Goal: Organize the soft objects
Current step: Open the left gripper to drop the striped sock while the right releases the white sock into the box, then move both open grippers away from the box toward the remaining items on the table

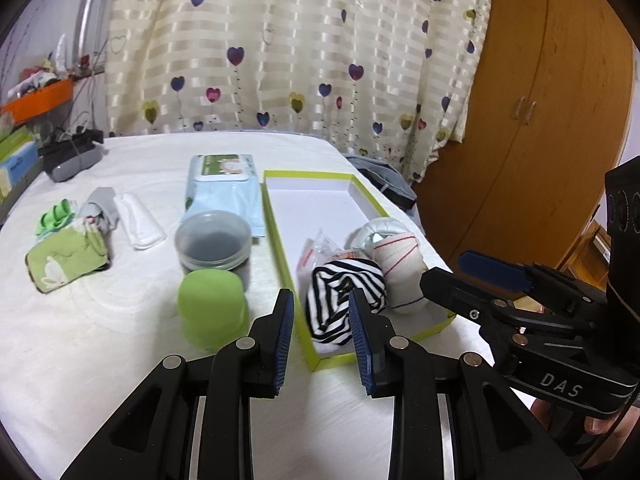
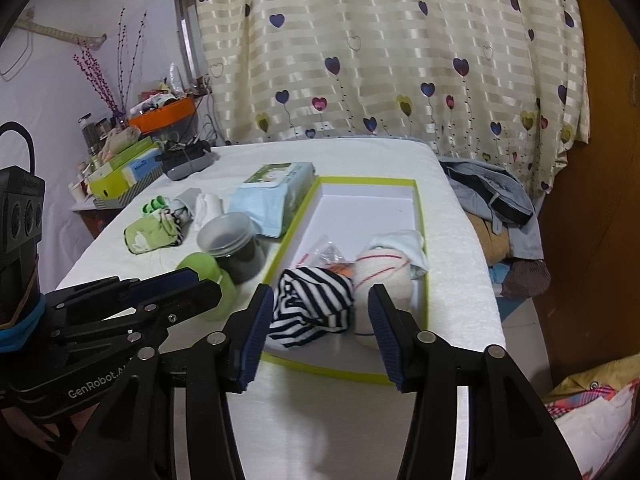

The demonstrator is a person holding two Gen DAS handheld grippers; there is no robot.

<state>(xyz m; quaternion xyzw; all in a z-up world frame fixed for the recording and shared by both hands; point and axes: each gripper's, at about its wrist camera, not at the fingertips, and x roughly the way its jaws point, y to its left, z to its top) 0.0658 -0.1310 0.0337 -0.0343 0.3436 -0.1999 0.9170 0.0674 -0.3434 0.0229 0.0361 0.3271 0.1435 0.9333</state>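
Note:
A black-and-white striped sock ball (image 1: 340, 300) (image 2: 312, 304) lies in the near end of a shallow white box with a lime-green rim (image 1: 280, 236) (image 2: 418, 216). Beside it sits a white sock ball with red lines (image 1: 400, 264) (image 2: 380, 276). My left gripper (image 1: 320, 296) (image 2: 202, 282) hovers open just short of the striped ball, nothing pressed between its pads. My right gripper (image 2: 320, 294) (image 1: 448, 272) stands wide open over the box's near edge, holding nothing. Left of the box lie a green patterned cloth (image 1: 68, 256), a grey sock (image 1: 100, 204) and a white sock (image 1: 140, 220).
A lidded jar (image 1: 214, 244), a green cap (image 1: 212, 304) and a wipes pack (image 1: 224, 188) stand between the loose socks and the box. A small plastic bag (image 1: 320, 248) lies in the box. Clothes (image 2: 492, 200) are piled beyond the table's right edge, by a wooden wardrobe (image 1: 540, 120).

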